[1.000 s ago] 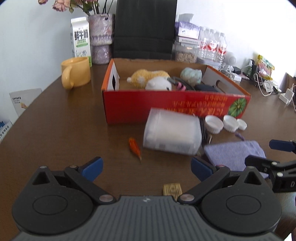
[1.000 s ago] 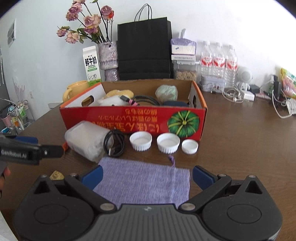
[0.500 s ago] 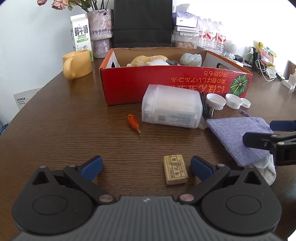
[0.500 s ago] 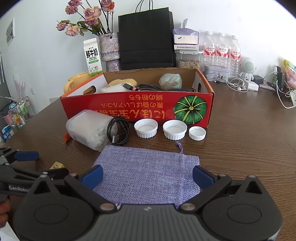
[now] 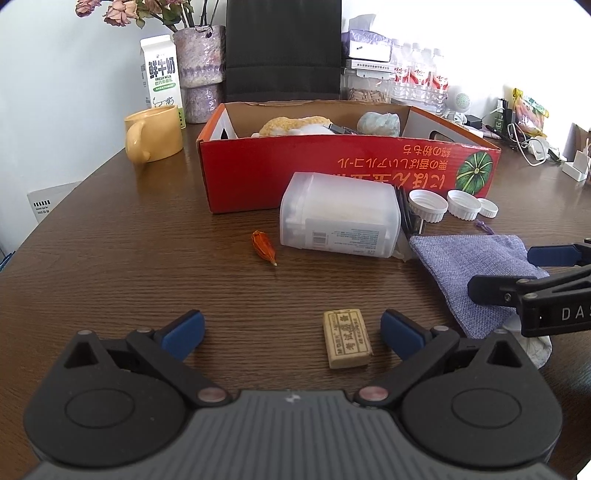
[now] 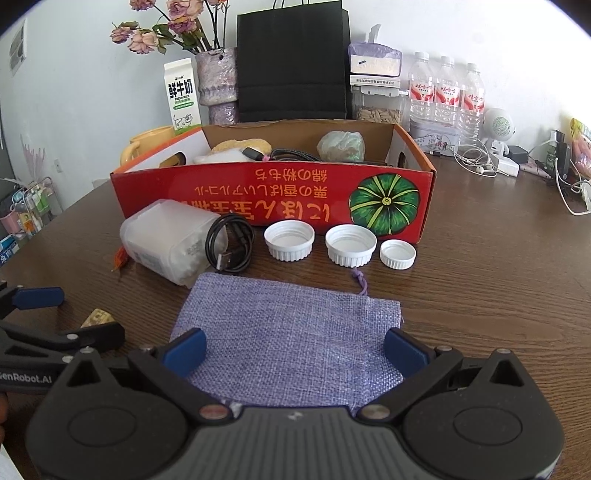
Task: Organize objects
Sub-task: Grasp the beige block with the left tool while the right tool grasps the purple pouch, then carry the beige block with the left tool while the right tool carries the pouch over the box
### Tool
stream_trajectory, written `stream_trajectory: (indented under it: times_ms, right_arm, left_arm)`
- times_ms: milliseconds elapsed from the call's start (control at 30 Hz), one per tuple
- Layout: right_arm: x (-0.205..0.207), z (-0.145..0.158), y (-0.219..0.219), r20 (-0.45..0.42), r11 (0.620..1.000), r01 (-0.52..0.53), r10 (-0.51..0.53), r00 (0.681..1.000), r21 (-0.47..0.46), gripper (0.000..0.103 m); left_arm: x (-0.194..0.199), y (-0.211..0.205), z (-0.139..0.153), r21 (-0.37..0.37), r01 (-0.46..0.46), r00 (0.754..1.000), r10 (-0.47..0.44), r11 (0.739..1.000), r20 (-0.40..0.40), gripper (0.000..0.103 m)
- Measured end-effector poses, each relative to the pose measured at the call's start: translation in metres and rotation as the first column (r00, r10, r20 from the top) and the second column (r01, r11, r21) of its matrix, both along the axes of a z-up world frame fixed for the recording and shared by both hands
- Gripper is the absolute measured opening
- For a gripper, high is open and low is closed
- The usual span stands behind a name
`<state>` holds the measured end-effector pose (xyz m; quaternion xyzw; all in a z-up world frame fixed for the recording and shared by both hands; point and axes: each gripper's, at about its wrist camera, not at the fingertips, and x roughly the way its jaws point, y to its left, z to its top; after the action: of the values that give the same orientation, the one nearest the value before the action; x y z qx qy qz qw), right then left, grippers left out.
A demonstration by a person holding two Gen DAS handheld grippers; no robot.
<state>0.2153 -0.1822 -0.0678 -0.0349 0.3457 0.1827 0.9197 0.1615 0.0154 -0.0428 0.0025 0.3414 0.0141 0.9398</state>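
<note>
Sorting partly done: plush toy [image 5: 293,123], cable and wrapped bundle sit in the red box [image 6: 273,192]; eraser [image 5: 346,343], cotton-swab tub [image 5: 340,214], USB cable [image 6: 229,242], three caps, pouch [image 6: 291,332] remain on the table [image 5: 147,258] (box-bound, presumably); left tool [image 5: 291,332] and right tool [image 6: 293,350] both spread, empty.

Behind the red box: milk carton [image 6: 183,96] standing upright beside a purple vase [image 6: 216,79] of dried roses [image 6: 159,27]; black paper bag [image 6: 293,61] next along. Yellow mug [image 5: 153,133] at the left on the dark wooden worktop [image 5: 110,258]. Clear jar of seeds [image 6: 377,107] under a wrapped packet [image 6: 375,61]. Three water bottles [image 6: 447,90] in a row, touching. Small white fan [image 6: 498,125] farther right, near tangled white earphones [image 6: 476,164]. Far right, cables and snack packets, too blurred for detail.
</note>
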Motion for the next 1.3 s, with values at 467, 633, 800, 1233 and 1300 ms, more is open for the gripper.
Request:
stream_trajectory:
  times_ms: [467, 633, 800, 1233, 1300]
  right_arm:
    - [-0.007, 0.012, -0.006, 0.042, 0.998, -0.011, 0.008, 0.999, 0.059, 0.034]
    - [-0.014, 0.025, -0.009, 0.092, 0.993, -0.028, 0.018, 0.996, 0.112, 0.028]
    - [-0.02, 0.037, -0.014, 0.123, 0.986, -0.039, 0.019, 0.992, 0.162, 0.015]
    - [-0.032, 0.051, -0.026, 0.163, 0.972, -0.039, 0.001, 0.987, 0.23, 0.015]
    - [-0.032, 0.052, -0.028, 0.167, 0.97, -0.036, -0.004, 0.986, 0.24, 0.015]
  left_arm:
    - [0.0, 0.0, 0.001, 0.001, 0.0, 1.0, 0.0, 1.0, -0.002, 0.103]
    - [0.0, -0.001, 0.003, 0.01, 0.0, 1.0, 0.001, 1.0, -0.015, 0.103]
    - [-0.004, -0.003, 0.008, 0.002, 0.009, 1.0, -0.009, 1.0, -0.014, 0.078]
    - [-0.016, -0.008, 0.024, -0.043, 0.041, 0.999, -0.04, 0.998, 0.02, 0.022]
    - [-0.018, -0.008, 0.027, -0.038, 0.036, 0.999, -0.035, 0.999, 0.027, 0.022]
